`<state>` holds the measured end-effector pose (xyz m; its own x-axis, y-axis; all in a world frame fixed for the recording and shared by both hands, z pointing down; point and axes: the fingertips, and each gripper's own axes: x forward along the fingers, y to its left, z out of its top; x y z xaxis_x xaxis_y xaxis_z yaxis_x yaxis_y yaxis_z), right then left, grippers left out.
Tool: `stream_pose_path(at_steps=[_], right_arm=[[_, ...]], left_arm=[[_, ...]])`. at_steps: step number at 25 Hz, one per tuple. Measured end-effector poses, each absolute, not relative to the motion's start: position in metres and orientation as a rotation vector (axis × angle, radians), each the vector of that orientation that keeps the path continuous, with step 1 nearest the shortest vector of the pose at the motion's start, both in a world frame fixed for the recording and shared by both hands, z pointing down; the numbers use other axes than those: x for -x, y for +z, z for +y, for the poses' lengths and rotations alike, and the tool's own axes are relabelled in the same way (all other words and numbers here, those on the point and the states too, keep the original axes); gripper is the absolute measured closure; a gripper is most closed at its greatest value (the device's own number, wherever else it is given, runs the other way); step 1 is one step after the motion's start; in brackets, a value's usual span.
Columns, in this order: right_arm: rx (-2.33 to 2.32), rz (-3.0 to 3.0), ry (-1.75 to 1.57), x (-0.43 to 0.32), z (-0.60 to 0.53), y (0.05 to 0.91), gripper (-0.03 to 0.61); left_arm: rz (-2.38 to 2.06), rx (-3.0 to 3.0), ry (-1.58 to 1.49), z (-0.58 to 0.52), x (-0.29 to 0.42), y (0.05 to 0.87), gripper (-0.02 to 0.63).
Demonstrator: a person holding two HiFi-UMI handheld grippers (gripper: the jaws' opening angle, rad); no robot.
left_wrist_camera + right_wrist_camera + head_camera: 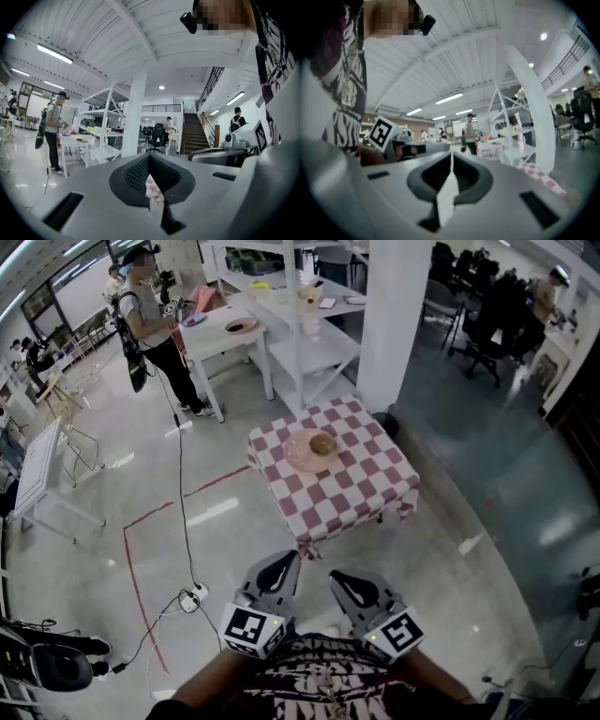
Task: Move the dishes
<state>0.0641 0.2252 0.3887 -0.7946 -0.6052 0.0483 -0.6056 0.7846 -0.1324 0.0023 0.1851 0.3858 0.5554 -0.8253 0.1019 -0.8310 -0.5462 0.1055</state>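
Left gripper (284, 562): jaws pressing together on nothing, hovering short of the checkered table's (370, 498) near corner.
Right gripper (339, 577): jaws also pressing together, carrying nothing.
Pink plate (296, 457): sitting toward the table's left corner, carrying a bowl (322, 443), well apart from both grippers.

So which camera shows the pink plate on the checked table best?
The head view: the plate shows plainly from above. Both gripper views catch only bits of the checked cloth, no plate.
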Motion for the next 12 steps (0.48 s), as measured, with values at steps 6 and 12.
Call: stream_pose_path(at_steps=[6, 12], right_arm=[[-1.070, -2.936, 0.225, -0.045, 0.195, 0.388, 0.543], [-1.130, -2.925, 0.237, -0.016, 0.161, 0.383, 0.543]], left_arm=[[-1.326, -2.691, 0.092, 0.155, 0.007, 0.388, 0.591], [-1.284, -2.711, 0.091, 0.122, 0.039, 0.389, 0.591]])
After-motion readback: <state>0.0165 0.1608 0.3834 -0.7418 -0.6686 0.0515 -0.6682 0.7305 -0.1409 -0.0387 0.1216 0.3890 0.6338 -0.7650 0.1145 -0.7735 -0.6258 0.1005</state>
